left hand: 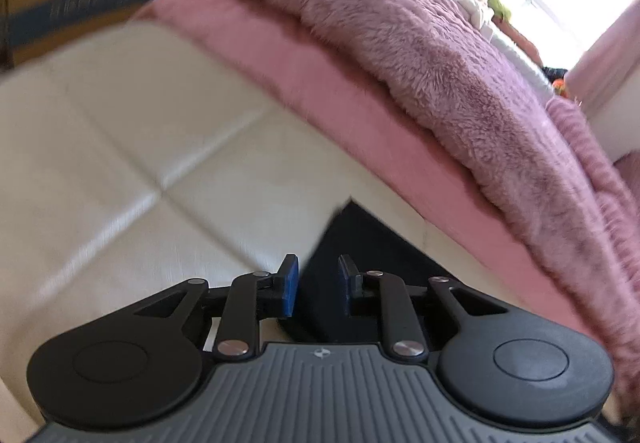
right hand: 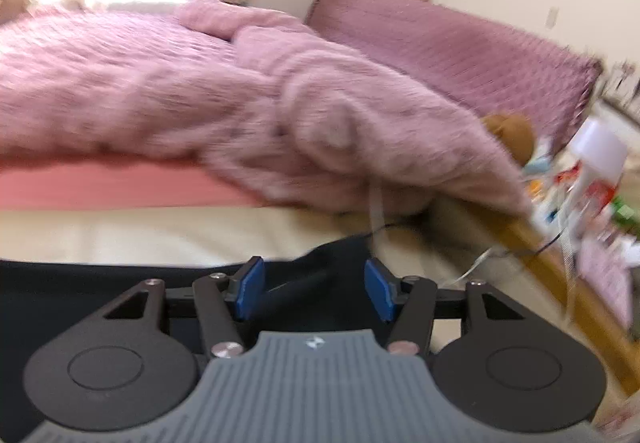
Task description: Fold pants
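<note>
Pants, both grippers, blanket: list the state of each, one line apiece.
pants: dark, spread on the cream surface, not yet folded as far as the views show.
left gripper: open, narrow gap, pants fabric between the blue pads, not clamped.
right gripper: open wide, over the pants edge, gripping nothing.
blanket: fluffy pink, rumpled, draped over the bed's edge.
cream surface: largely bare, pants lying on it.

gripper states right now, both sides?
Left gripper: open, narrow gap, black fabric pants between the pads, not clamped.
Right gripper: open wide over the pants, holding nothing.
</note>
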Demonstrator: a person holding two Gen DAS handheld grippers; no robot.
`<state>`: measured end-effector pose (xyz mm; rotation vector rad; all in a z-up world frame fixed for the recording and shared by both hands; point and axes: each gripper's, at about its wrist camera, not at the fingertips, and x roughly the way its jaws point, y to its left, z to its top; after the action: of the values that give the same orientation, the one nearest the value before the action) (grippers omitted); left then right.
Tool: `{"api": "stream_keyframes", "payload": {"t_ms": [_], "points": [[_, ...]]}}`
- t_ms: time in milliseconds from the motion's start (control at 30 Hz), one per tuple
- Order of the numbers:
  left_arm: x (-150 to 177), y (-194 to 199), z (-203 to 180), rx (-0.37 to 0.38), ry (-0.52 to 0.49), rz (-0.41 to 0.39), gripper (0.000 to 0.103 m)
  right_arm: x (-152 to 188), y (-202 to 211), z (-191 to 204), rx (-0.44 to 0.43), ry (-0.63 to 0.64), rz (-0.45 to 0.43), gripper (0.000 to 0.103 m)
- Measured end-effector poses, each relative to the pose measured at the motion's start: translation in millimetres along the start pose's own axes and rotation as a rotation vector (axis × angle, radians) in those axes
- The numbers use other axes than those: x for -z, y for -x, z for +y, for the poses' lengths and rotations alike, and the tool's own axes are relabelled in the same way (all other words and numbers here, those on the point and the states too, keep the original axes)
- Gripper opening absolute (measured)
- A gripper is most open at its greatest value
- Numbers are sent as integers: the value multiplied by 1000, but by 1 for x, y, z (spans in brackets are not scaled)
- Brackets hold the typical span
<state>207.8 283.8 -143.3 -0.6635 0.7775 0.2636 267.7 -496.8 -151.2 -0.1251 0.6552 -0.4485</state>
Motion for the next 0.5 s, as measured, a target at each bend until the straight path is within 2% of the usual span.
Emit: {"api": "stream_keyframes", "payload": {"t_ms": [100, 200, 267, 300, 333, 500], "points": [[8, -3, 7, 7, 74, 5, 23, 19, 32, 23, -154, -49, 49, 47], [8, -9, 8, 3, 99, 1, 23, 38, 59, 53, -259, -26, 77, 39], [7, -11, 5, -1, 81, -9, 23, 47, 71, 69, -290, -10, 92, 37], [6, -13, 1, -6, 55, -10, 14, 51, 75, 75, -308, -12, 105, 37], [7, -13, -2, -20, 32, -12, 0, 54, 77, 80, -321, -9, 116, 36], [7, 7, -13, -17, -41, -44, 0, 69, 81, 95, -323, 19, 178, 36]]}}
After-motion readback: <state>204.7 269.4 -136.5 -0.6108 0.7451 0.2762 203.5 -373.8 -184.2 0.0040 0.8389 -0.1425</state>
